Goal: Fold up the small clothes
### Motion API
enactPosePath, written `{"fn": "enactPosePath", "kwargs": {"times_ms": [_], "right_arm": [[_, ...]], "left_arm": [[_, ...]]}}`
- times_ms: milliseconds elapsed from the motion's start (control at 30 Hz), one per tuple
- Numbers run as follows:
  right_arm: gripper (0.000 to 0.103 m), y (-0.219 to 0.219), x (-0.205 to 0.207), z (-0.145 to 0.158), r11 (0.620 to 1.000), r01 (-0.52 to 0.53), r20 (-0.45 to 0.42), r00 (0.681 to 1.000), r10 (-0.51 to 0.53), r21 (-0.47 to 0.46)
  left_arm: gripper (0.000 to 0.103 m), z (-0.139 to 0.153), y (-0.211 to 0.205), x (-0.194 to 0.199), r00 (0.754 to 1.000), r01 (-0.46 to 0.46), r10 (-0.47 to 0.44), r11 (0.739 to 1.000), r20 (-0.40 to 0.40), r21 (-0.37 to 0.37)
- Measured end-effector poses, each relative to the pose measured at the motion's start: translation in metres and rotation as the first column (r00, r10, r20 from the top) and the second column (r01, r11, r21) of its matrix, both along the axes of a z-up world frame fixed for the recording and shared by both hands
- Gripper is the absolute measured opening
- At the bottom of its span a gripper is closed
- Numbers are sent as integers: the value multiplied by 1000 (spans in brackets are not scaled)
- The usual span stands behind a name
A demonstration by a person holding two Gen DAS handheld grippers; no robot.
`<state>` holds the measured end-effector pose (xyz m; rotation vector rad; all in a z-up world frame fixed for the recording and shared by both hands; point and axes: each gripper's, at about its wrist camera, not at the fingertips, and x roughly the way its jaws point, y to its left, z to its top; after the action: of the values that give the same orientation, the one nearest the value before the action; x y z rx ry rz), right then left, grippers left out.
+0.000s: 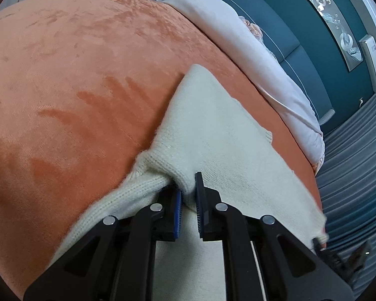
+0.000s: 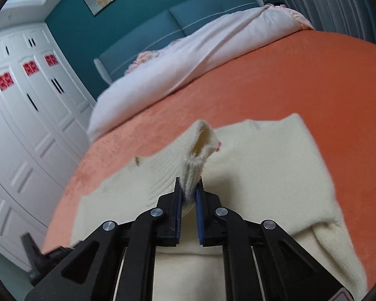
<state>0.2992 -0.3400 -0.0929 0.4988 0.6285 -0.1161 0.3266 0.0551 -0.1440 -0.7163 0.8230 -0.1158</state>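
Black linkage arms fill the bottom of both views, and between their blue-padded fingers cream knit is pinched. In the left wrist view, the left gripper (image 1: 188,188) is seen closed on a bunched fold of the sweater (image 1: 213,135), with the fabric pulled up into a small ridge just ahead of the pads. Beyond the fingertips the garment is spread flat toward a pointed corner, and to the left of the tool a ribbed edge is draped down beside the fingers. The sweater is laid on an orange blanket (image 1: 75,75), whose nap is streaked with darker marks ahead and to the left of the tool.

In the right wrist view, the right gripper (image 2: 189,188) is clamped on a ribbed cuff (image 2: 195,168) of the same garment, which is held upright just past the fingertips, with its open end flared above. The rest of the knit is spread flat ahead and to both sides of the tool, and a rolled fold is seen close by on the right. Farther ahead, a pale pink duvet (image 2: 188,57) is heaped against a teal headboard (image 2: 163,25), and white wardrobe doors (image 2: 25,113) are seen off to the left.
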Motion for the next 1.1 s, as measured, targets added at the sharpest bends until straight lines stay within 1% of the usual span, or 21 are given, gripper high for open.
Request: {"fn": "enactPosePath", "kwargs": {"times_ms": [33,67,100,233,300,367,433,500,533,567,600,667,700,733,767,800,867,967,1000,1033,1100], "right_arm": [[9,1,10,-25,1000,-14,-115,993,12,-16],[8,1,15,-44,1000,-31,-174,984,31,3],[8,-1,11,-40,1000,-21,-138,990,23,16],[12,-3,4,-13,999,20,-114,993,-17,27],[24,-4,-9,-4,996,91,-109,990,-93,-16],[24,-2,-27,8,985,158,-52,985,-162,-67],[19,15,-25,19,994,73,-17,997,-74,-77],[17,44,-4,26,986,-72,-34,997,68,-151],[16,60,8,25,971,-133,-61,990,124,-196],[12,72,20,18,955,-183,-104,981,163,-235],[11,77,29,6,943,-207,-153,973,171,-260],[8,60,39,-27,950,-185,-246,962,122,-252],[4,45,33,-29,971,-168,-198,971,132,-172],[1,35,25,-25,982,-114,-195,977,84,-151],[2,27,18,-19,985,-45,-205,979,10,-168],[3,23,12,-14,988,-10,-199,980,-21,-154],[3,10,-2,-10,995,21,-182,983,-39,-99],[0,-4,-2,-30,989,11,-254,966,-48,-146],[0,-13,-4,-35,993,6,-246,969,-35,-121],[0,-20,-9,-32,995,29,-239,970,-50,-92],[1,-24,-24,-15,990,87,-234,966,-112,-113]], "left_arm": [[10,0,0,0,1000,1,-1,1000,-1,4],[10,1,-1,0,1000,1,-1,1000,0,6],[10,0,0,0,1000,2,-2,1000,1,5],[10,0,-2,-2,1000,1,-1,1000,19,23],[10,0,-4,-3,1000,-1,0,999,28,33],[10,0,-5,-5,999,-4,2,999,35,35],[10,0,-5,-5,999,-5,3,999,39,34],[10,0,-5,-6,999,-5,3,999,40,34],[10,0,-5,-6,999,-5,3,999,40,33],[10,0,-5,-6,999,-5,3,999,40,33],[10,0,-5,-6,999,-4,3,999,40,33],[10,0,-6,-6,999,-4,2,999,44,38],[10,0,-6,-7,999,-4,2,999,46,38],[10,-2,-5,-6,999,-4,3,999,48,36],[10,-2,-6,-6,999,-5,3,999,50,34],[10,-2,-6,-6,999,-5,3,999,51,33],[10,-3,-6,-6,999,-5,3,999,48,37],[10,-3,-5,-6,999,-3,1,999,42,39],[10,-1,-4,-6,999,-1,-1,999,38,40],[10,0,-3,-6,999,5,-6,999,35,40],[11,3,2,-9,1000,19,-19,1000,24,24]]}}
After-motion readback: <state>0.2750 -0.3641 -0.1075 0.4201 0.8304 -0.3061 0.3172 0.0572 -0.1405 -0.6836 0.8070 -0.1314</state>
